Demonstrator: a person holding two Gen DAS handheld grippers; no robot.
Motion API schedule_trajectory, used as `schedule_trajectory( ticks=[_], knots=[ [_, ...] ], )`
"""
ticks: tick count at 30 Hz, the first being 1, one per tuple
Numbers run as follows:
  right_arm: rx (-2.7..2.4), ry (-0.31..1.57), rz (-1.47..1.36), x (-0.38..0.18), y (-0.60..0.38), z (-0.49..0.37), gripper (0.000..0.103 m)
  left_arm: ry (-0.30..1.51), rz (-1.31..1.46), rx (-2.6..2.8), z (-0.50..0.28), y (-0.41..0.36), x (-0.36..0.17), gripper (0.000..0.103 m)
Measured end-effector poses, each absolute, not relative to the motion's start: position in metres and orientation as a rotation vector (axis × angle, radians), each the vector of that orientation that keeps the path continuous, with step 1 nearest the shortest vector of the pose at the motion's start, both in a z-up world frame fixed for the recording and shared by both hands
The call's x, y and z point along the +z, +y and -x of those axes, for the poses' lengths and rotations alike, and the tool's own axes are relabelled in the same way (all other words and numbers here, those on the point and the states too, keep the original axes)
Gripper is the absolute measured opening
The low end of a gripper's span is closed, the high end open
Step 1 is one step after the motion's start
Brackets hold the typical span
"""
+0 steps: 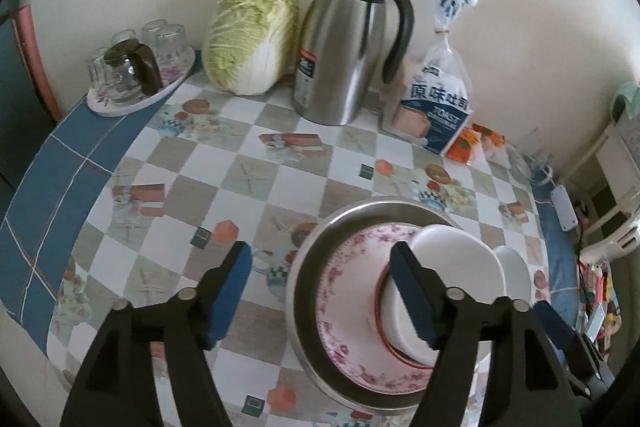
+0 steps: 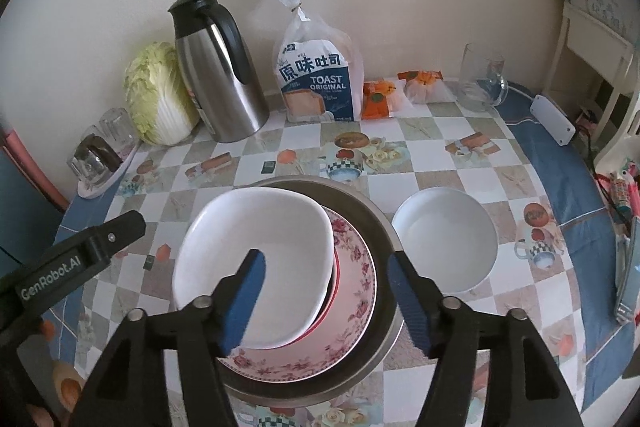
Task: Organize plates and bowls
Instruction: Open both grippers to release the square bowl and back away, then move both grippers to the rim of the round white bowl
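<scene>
A stack stands on the checked table: a steel pan (image 2: 376,223), a pink floral plate (image 2: 358,267) in it, a red-rimmed bowl (image 2: 335,277), and a white dish (image 2: 256,227) resting tilted on top. A separate white bowl (image 2: 444,239) sits to its right. My right gripper (image 2: 326,291) hovers open over the stack, its left finger in front of the white dish, pressing nothing. My left gripper (image 1: 322,293) is open too, above the left side of the pan (image 1: 304,267) and floral plate (image 1: 344,267), beside the white dish (image 1: 456,255).
Along the wall stand a tray of glasses (image 1: 136,67), a cabbage (image 1: 248,35), a steel thermos jug (image 1: 344,47), a toast bag (image 2: 316,79), orange packets (image 2: 380,95) and a glass jug (image 2: 480,79). A white chair (image 2: 596,59) is at the right.
</scene>
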State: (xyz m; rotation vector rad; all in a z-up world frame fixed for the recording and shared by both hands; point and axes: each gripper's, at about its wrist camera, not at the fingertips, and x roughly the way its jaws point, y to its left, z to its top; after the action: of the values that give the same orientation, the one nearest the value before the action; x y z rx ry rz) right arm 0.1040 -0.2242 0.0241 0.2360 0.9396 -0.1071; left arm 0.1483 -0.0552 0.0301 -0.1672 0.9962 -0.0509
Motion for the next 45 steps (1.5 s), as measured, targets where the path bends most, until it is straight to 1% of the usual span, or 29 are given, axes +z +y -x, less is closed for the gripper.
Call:
schedule_trajectory(
  ticks=[1, 2, 3, 4, 6, 7, 8, 9, 20, 28, 36, 45],
  knots=[
    [-0.104, 0.935, -0.238, 0.024, -0.224, -0.104, 0.075, 0.992, 0.165, -0.041, -0.149, -0.054, 0.03, 0.08],
    [-0.099, 0.931, -0.239, 0.025, -0.224, -0.103, 0.077, 0.989, 0.164, -0.035, -0.149, -0.053, 0.03, 0.086],
    [-0.093, 0.926, -0.24, 0.025, -0.224, -0.103, 0.085, 0.986, 0.164, -0.031, -0.149, -0.053, 0.03, 0.087],
    [-0.087, 0.917, -0.242, 0.026, -0.224, -0.103, 0.089, 0.987, 0.164, -0.029, -0.149, -0.052, 0.029, 0.087],
    [-0.08, 0.907, -0.241, 0.027, -0.223, -0.102, 0.091, 0.994, 0.165, -0.037, -0.15, -0.053, 0.028, 0.088],
    [-0.078, 0.903, -0.242, 0.028, -0.223, -0.102, 0.094, 0.996, 0.162, -0.039, -0.15, -0.054, 0.028, 0.088],
    [-0.077, 0.902, -0.243, 0.028, -0.223, -0.102, 0.096, 0.999, 0.156, -0.04, -0.15, -0.055, 0.027, 0.09],
    [-0.076, 0.898, -0.244, 0.028, -0.224, -0.102, 0.103, 1.0, 0.153, -0.039, -0.15, -0.057, 0.027, 0.095],
    [-0.083, 0.859, -0.263, 0.036, -0.239, -0.097, 0.103, 0.958, 0.182, -0.025, -0.145, -0.056, 0.037, 0.096],
    [-0.125, 0.84, -0.311, 0.042, -0.275, -0.088, 0.103, 0.919, 0.146, -0.04, -0.137, -0.078, 0.052, 0.096],
    [-0.217, 0.835, -0.388, 0.041, -0.336, -0.068, 0.103, 0.894, 0.136, -0.124, -0.128, -0.123, 0.063, 0.096],
    [-0.312, 0.858, -0.46, 0.03, -0.399, -0.046, 0.103, 0.898, 0.033, -0.237, -0.118, -0.193, 0.063, 0.096]
  ],
)
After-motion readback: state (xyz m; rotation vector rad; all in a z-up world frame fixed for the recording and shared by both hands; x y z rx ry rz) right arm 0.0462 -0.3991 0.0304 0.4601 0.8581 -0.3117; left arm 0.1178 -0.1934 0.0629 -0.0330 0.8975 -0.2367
